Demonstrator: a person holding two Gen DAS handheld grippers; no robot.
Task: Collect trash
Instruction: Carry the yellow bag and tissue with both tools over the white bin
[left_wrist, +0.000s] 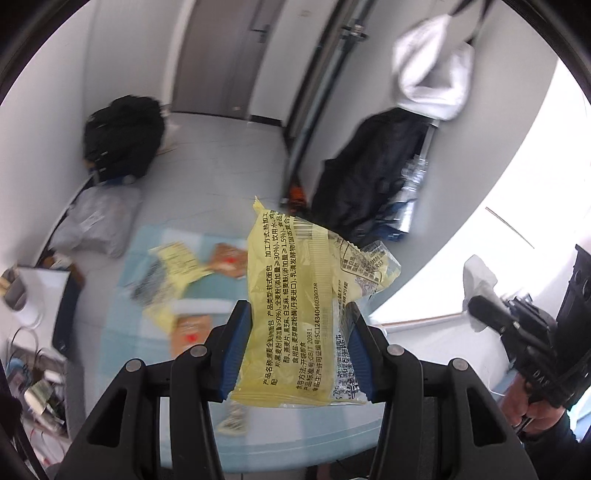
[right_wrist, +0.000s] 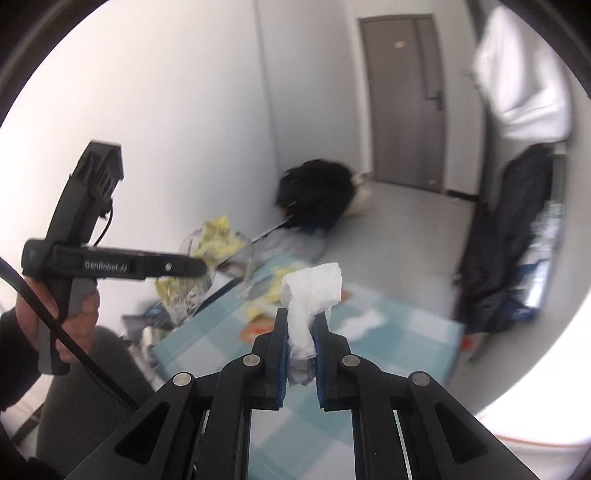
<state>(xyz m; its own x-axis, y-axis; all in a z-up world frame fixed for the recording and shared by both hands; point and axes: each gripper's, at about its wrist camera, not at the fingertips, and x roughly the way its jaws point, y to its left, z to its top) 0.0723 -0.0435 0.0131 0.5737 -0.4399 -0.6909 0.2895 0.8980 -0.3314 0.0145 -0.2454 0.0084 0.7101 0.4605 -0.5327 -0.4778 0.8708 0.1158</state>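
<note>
My left gripper (left_wrist: 297, 314) is shut on a yellow bread wrapper (left_wrist: 295, 291) with black print, which stands up between the blue pads above the table. My right gripper (right_wrist: 301, 319) is shut on a crumpled white tissue (right_wrist: 312, 291) that sticks up past its fingertips. In the left wrist view the right gripper (left_wrist: 476, 306) shows at the far right with the tissue (left_wrist: 478, 275). The right wrist view has the left gripper (right_wrist: 201, 266) at the left, held by a hand, with the yellow wrapper (right_wrist: 216, 242) at its tip. More wrappers (left_wrist: 177, 266) lie on the blue checked tablecloth (left_wrist: 147, 354) below.
A black backpack (left_wrist: 123, 136) and a grey plastic bag (left_wrist: 98, 225) sit on the floor by the wall. A dark jacket (left_wrist: 369, 177) hangs over a chair, a white garment (left_wrist: 434, 70) above it. A grey door (right_wrist: 404, 99) lies beyond. Clutter (left_wrist: 37, 391) fills the lower left.
</note>
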